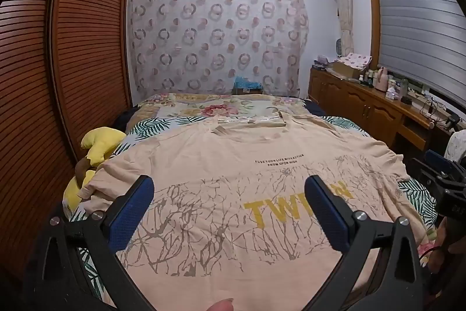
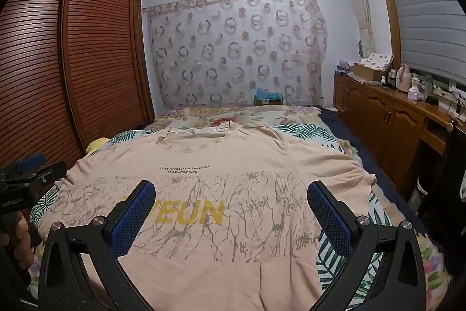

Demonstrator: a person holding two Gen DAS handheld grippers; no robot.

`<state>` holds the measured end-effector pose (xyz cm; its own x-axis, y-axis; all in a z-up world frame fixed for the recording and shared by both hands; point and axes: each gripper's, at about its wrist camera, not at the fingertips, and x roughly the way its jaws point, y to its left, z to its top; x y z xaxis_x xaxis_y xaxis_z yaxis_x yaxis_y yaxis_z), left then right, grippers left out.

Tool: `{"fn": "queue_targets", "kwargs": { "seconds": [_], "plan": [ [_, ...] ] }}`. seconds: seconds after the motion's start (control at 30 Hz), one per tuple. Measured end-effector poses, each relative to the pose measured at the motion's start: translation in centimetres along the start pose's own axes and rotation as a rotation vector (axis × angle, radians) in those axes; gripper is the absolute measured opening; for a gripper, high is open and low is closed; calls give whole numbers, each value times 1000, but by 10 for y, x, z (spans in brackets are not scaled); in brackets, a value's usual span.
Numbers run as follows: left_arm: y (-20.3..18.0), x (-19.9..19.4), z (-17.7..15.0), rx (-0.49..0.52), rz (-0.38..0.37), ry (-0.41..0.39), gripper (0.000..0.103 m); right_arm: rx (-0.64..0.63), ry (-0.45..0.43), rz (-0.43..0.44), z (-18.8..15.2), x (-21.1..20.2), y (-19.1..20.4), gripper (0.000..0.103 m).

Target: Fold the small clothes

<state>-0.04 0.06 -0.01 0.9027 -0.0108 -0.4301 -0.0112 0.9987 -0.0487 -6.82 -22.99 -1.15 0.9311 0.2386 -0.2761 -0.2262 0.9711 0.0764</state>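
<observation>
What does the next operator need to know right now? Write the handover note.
Left gripper: open, empty, hovering over the T-shirt's lower half.
Right gripper: open, empty, also above the lower half.
T-shirt: peach, print side up, spread flat on the bed, collar at the far end, both sleeves out.
Yellow plush toy: at the bed's left edge, beside the left sleeve.
Done: shirt is laid out.
Left: every fold; nothing is gripped yet.

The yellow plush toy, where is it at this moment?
In the left wrist view, the yellow plush toy lies at the bed's left edge, between the wooden wardrobe and the left sleeve of the beige T-shirt.
</observation>
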Motion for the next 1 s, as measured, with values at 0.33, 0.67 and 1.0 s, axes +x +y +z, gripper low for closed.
{"fn": "queue_targets", "kwargs": {
  "seconds": [0.33,0.67,1.0],
  "plan": [
    [3,-7,5,5,3,-16,103,-10,-1,-2,1,-1,0,103],
    [1,-6,3,14,9,-23,103,-12,-4,-4,5,-3,1,103],
    [0,-7,3,17,11,-25,103,-15,-10,-2,6,-4,2,103]
  ]
}}
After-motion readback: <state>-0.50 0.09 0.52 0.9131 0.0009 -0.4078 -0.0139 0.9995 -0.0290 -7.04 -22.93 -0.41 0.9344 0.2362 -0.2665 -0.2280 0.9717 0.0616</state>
